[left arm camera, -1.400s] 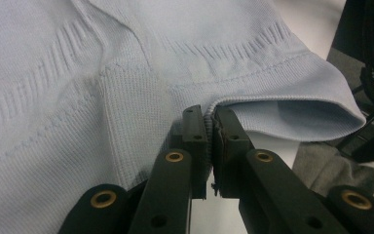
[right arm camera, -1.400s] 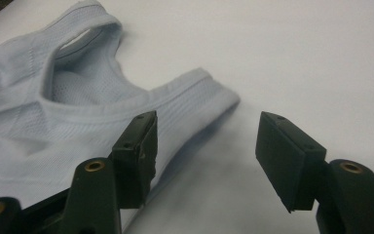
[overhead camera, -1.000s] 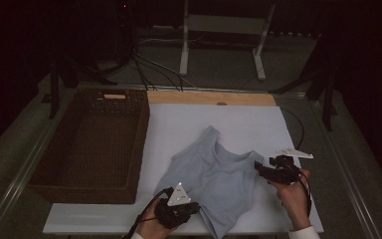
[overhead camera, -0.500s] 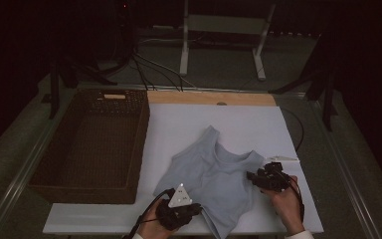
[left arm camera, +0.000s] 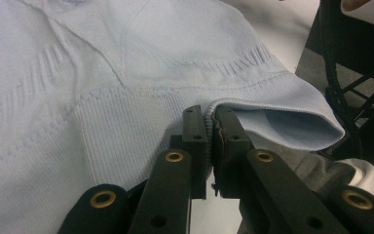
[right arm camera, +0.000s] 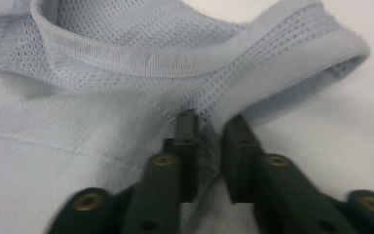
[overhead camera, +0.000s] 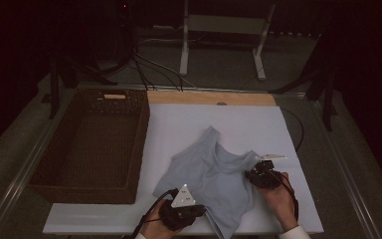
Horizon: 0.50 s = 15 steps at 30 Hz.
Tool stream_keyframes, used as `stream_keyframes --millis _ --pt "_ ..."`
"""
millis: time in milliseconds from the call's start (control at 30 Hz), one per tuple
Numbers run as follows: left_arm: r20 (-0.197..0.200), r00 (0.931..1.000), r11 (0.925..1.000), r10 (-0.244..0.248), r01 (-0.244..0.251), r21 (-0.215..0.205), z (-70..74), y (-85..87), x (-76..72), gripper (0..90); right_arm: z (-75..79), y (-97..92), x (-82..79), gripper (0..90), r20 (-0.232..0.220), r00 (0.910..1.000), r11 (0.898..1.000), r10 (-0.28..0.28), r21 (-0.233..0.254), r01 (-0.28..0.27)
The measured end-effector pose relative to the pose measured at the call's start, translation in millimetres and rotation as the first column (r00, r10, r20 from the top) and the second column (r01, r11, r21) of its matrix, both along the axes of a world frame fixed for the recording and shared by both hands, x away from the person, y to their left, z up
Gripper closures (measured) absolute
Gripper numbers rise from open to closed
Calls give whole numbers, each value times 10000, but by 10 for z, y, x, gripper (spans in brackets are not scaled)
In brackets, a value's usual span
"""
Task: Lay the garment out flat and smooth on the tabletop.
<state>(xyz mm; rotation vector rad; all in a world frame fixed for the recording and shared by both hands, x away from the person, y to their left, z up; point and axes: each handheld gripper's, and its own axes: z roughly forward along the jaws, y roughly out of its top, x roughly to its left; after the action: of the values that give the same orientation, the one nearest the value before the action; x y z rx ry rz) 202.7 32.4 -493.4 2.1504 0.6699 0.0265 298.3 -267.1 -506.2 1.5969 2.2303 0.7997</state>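
A light blue sleeveless knit top (overhead camera: 214,167) lies crumpled on the white table sheet (overhead camera: 204,119). My left gripper (overhead camera: 199,211), at the table's near edge, is shut on the ribbed hem of the top (left arm camera: 126,73); its jaws (left arm camera: 210,117) pinch a fold of that hem. My right gripper (overhead camera: 252,174) sits at the top's right side by the armhole. Its jaws have just been closing, and the mesh edge of the top (right arm camera: 102,122) is now pinched between them (right arm camera: 209,124). Both hands rest low on the table.
A dark wicker basket (overhead camera: 140,144) stands to the left of the sheet, its right wall close to the top. A wooden strip (overhead camera: 209,98) runs along the sheet's far edge. Beyond it are a metal stand (overhead camera: 184,55) and cables on the floor.
My right gripper has moved left and down onto the top's armhole edge, and its jaws have closed on the cloth. The left gripper has stayed put on the hem.
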Motion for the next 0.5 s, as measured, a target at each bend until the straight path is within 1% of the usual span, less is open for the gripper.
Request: stream_keyframes --millis 67,167,333,400,433,500 --pt "-44 10000 10000 -55 55 -21 -8 -22 9 856 11 3 22 866 5 10000 9999 -14 -113 14" --pt "-101 9999 9999 -117 116 -76 -12 -77 22 856 26 0 53 874 202 9998 9995 -72 -319 78" --pt "-118 9993 9993 -344 342 -145 -2 -224 35 856 103 -63 134 877 567 9978 9988 -351 -330 370" --pt "-128 9989 9987 -460 457 -213 2 -279 30 856 132 -88 158 870 620 9972 9988 -421 -215 435" --pt "-118 9987 9985 -501 498 -214 4 -296 27 856 140 -96 161 852 577 9978 9993 -335 -140 344" --pt "-131 9987 9985 -490 486 -269 5 -306 29 856 150 -109 149 714 468 9986 9997 -242 -36 244"
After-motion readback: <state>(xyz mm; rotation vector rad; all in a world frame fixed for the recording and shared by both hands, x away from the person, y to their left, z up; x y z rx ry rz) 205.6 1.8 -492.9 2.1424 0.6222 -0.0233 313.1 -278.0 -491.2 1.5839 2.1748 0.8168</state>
